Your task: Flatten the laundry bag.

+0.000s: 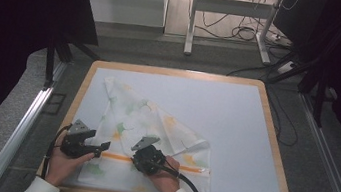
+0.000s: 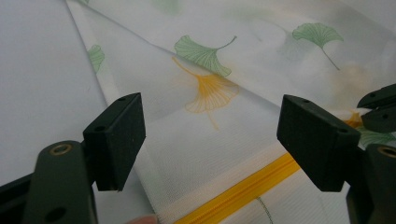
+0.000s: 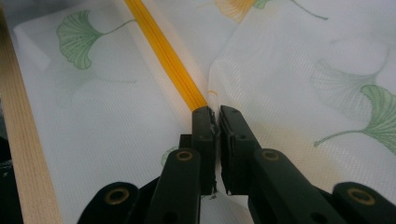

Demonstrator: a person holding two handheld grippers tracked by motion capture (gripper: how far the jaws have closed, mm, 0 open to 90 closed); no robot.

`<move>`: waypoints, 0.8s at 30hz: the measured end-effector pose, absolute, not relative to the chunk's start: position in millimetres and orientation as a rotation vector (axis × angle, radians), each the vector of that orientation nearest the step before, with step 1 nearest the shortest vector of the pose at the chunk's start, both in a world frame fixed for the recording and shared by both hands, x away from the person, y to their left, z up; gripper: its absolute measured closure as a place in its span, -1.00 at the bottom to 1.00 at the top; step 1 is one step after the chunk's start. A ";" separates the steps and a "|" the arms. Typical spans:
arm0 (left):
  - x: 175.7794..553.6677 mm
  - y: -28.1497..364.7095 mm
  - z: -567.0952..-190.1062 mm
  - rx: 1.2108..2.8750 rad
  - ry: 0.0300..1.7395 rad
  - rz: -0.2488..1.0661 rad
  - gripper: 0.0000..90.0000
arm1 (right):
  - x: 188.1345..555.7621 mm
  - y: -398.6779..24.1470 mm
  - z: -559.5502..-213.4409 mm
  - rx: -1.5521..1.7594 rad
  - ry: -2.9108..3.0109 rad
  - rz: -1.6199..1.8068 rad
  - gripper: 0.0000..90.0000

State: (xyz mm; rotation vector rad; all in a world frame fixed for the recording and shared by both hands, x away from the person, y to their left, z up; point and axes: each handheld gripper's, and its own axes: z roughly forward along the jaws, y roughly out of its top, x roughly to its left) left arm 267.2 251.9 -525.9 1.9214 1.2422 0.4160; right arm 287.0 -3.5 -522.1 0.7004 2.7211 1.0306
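White mesh bag (image 1: 154, 124) with ginkgo leaf print and an orange zipper (image 1: 188, 168) lies on the near-left part of the worktop (image 1: 236, 115), partly folded over itself, zipper running along close to the near edge. Right claw (image 3: 217, 112) sits at the zipper, jaws pinched together right at its end, probably on the slider or pull tab, though what is between them is too small to tell. Left claw (image 2: 210, 135) is just left of the zipper, jaws wide apart over the mesh, holding nothing.

Step in hand looks like working the zipper. To do it well: left claw should clamp the fabric beside the zipper to anchor it, then right pulls straight along the zipper line, low and level, so mesh doesn't bunch or snag.

Room: the wooden rim (image 3: 28, 154) of the worktop is just beside the zipper on the person's side, little slack there. Beyond the bag and to its right the worktop is bare, plenty of space
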 end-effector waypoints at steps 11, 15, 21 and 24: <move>266.8 250.0 -525.7 1.930 1.236 0.421 -0.48 | 292.6 -18.8 -508.1 0.726 2.681 1.125 0.88; 267.1 250.0 -526.2 1.930 1.238 0.419 -0.48 | 294.9 -22.7 -504.2 0.729 2.673 1.141 0.88; 267.0 249.8 -526.2 1.932 1.237 0.419 -0.48 | 298.4 -29.9 -495.8 0.739 2.654 1.173 0.88; 267.0 249.6 -526.2 1.932 1.237 0.419 -0.48 | 300.0 -33.8 -492.0 0.747 2.640 1.182 0.88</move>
